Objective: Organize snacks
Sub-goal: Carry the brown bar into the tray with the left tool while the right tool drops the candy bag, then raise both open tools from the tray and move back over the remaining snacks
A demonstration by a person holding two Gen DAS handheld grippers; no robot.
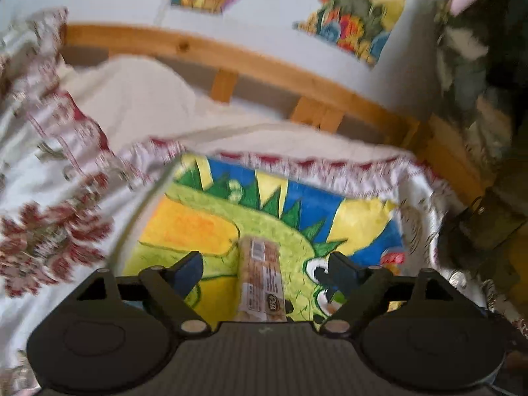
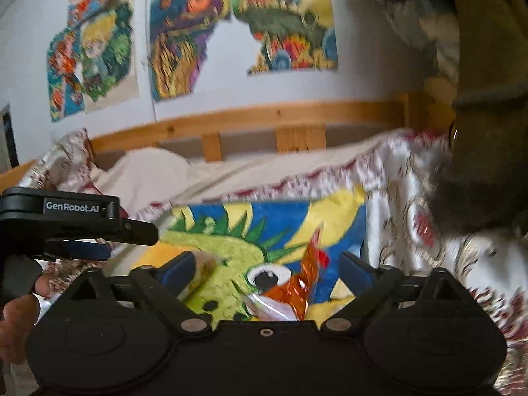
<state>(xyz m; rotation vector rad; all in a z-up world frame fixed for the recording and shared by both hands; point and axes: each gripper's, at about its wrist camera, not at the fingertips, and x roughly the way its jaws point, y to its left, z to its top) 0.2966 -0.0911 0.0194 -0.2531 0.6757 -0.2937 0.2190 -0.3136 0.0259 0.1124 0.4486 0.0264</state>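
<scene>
A snack bar (image 1: 260, 277) in a clear wrapper lies lengthwise on a bright dragon picture (image 1: 184, 227). My left gripper (image 1: 264, 272) stands open around the bar, and both blue pads are well clear of it. In the right wrist view an orange and red snack wrapper (image 2: 297, 283) lies crumpled on the same dragon picture (image 2: 231, 283). My right gripper (image 2: 267, 270) is open, with the wrapper between its fingers but untouched. My left gripper (image 2: 132, 241) shows at the left edge there, held by a hand (image 2: 19, 310), and the end of the snack bar (image 2: 206, 264) peeks past the right gripper's left finger.
The picture lies on a white blanket with red flower print (image 1: 56, 231) on a bed. A wooden rail (image 2: 264, 115) runs behind it under a wall with colourful drawings (image 2: 184, 39). A dark furry plush shape (image 2: 478, 165) crowds the right side.
</scene>
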